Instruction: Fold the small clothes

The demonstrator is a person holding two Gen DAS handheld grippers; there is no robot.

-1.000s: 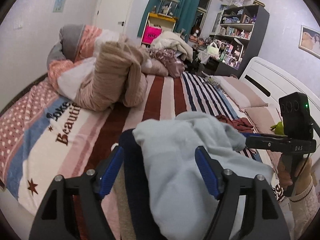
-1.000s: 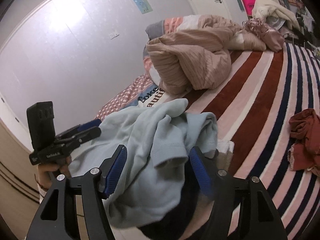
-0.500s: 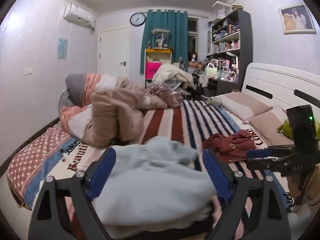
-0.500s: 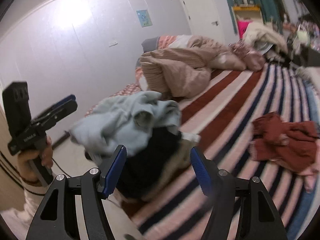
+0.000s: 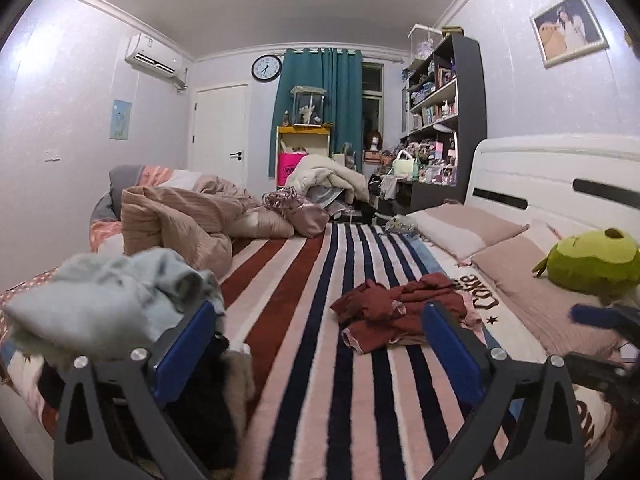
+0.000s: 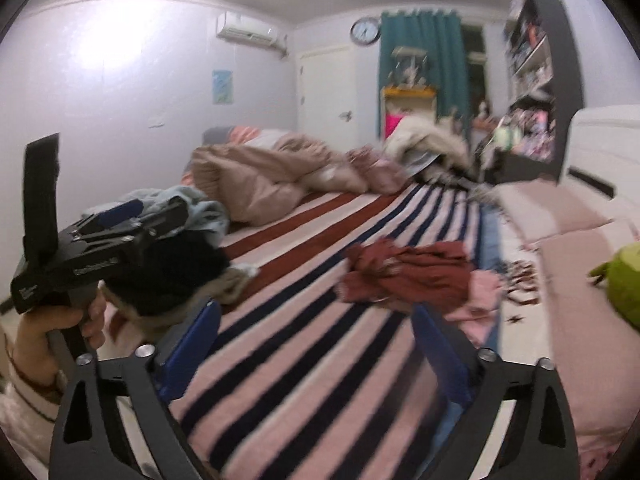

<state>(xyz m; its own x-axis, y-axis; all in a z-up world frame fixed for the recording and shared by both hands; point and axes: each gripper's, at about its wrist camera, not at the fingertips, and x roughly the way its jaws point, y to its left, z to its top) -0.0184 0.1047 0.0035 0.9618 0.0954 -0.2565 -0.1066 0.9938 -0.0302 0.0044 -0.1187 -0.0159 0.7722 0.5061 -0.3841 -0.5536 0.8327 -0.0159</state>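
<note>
A pile of clothes with a light blue garment [image 5: 108, 300] on top sits at the near left corner of the striped bed [image 5: 320, 400]; it also shows in the right wrist view [image 6: 188, 208] over dark clothes. A crumpled dark red garment [image 5: 400, 308] lies mid-bed, also in the right wrist view [image 6: 408, 272]. My left gripper [image 5: 316, 344] is open and empty, just right of the pile. My right gripper [image 6: 316, 344] is open and empty, above the stripes short of the red garment. The left gripper also shows at the left of the right wrist view [image 6: 112, 232].
A bunched pinkish quilt [image 5: 180, 224] fills the far left of the bed. Pillows [image 5: 460, 228] and a green plush toy [image 5: 588, 260] lie along the white headboard [image 5: 560, 184] on the right. Shelves [image 5: 440, 120] and clutter stand beyond the bed.
Both grippers pulled back and swung right, away from the light blue garment, which now rests on the pile at the left. The red garment has come into the centre of both views.
</note>
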